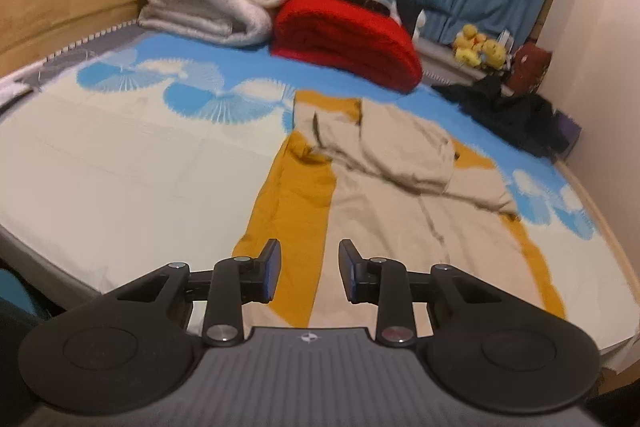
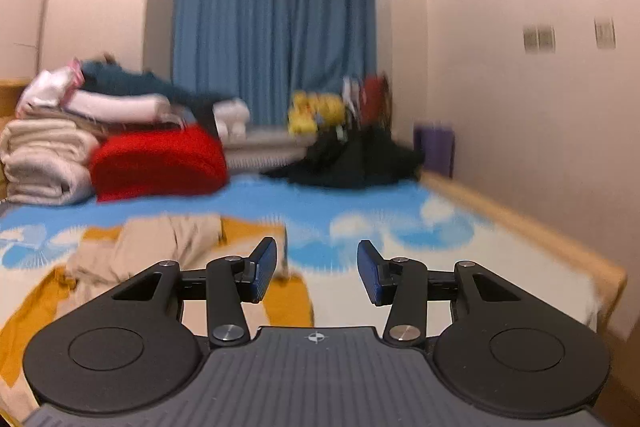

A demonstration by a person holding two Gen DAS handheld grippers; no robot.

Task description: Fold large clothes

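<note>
Bed with blue-cloud sheet [image 1: 120,155]; limp mustard-and-beige cotton garment [image 1: 384,227] lies flat, best pinched at hem corners; left gripper [image 1: 308,271] and right gripper [image 2: 317,273] both open, empty.

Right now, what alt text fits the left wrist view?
A mustard and beige garment lies partly folded on a blue-and-cream bedsheet, below the open, empty left hand-held gripper. Folded blankets are stacked behind.

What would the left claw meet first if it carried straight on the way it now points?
Most likely the beige and mustard-yellow cloth garment spread flat on the bed: the open, empty left claw tilts down over its near end. How far off it is cannot be told.
</note>
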